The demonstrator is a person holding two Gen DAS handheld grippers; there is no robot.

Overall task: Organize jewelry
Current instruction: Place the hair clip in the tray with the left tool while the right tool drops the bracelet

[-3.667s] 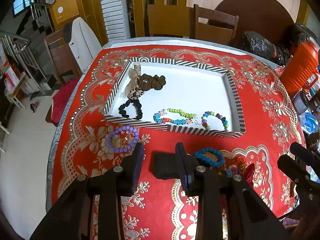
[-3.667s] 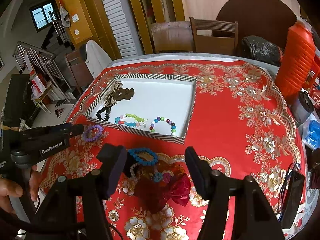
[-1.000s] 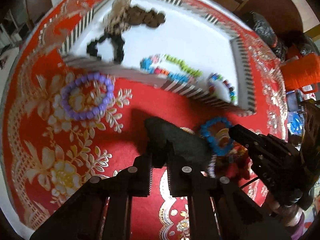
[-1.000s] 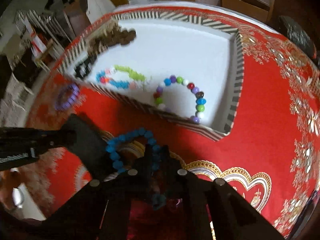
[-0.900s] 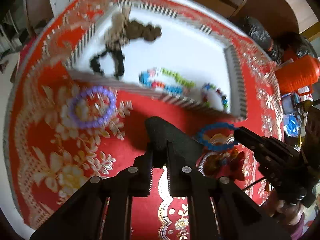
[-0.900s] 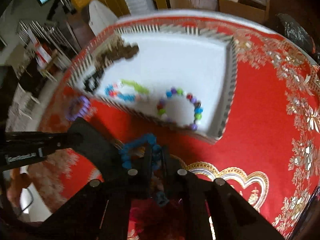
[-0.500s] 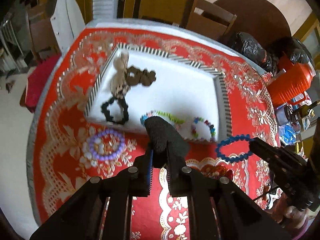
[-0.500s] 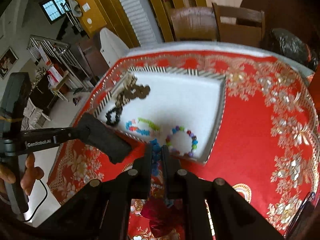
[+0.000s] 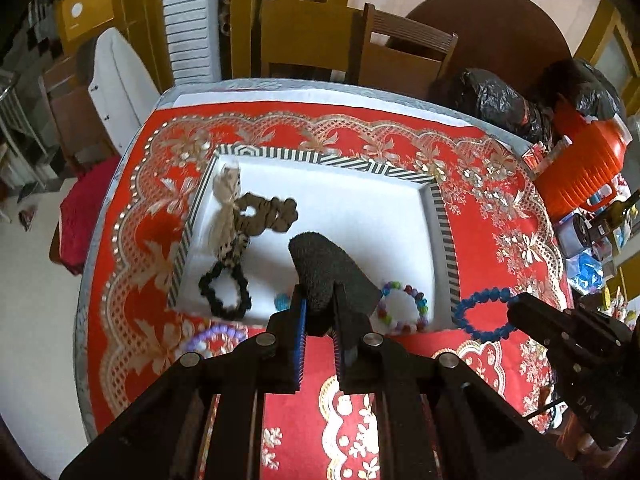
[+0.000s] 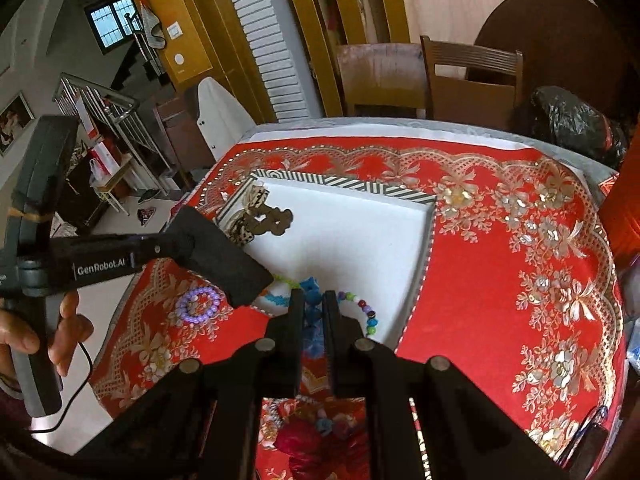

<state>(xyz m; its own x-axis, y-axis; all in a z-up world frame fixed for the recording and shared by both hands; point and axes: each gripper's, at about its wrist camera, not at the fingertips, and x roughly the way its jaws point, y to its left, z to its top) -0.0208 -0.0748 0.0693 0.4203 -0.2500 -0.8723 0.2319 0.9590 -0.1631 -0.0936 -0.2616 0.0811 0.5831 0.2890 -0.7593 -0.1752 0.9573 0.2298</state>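
The left gripper [image 9: 318,312] has its jaws clamped on a black foam block [image 9: 328,270] held at frame centre over the near edge of the striped tray [image 9: 320,159], which sits on the red-clothed desk [image 9: 500,208]. At the lower right of the left wrist view, the right gripper [image 10: 314,312] has its jaws pinched on a blue bead bracelet [image 9: 482,314], which hangs just off the tray's near right corner. A multicoloured bracelet [image 9: 404,306] lies inside the tray, and a purple bracelet [image 10: 199,306] lies on the cloth at lower left.

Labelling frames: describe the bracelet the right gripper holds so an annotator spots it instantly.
Find the striped-rim tray on the red cloth. Off its near right corner, the right gripper holds up a bead ring, the blue bracelet. It is all one blue and in the air; the multicolour bracelet lies in the tray.
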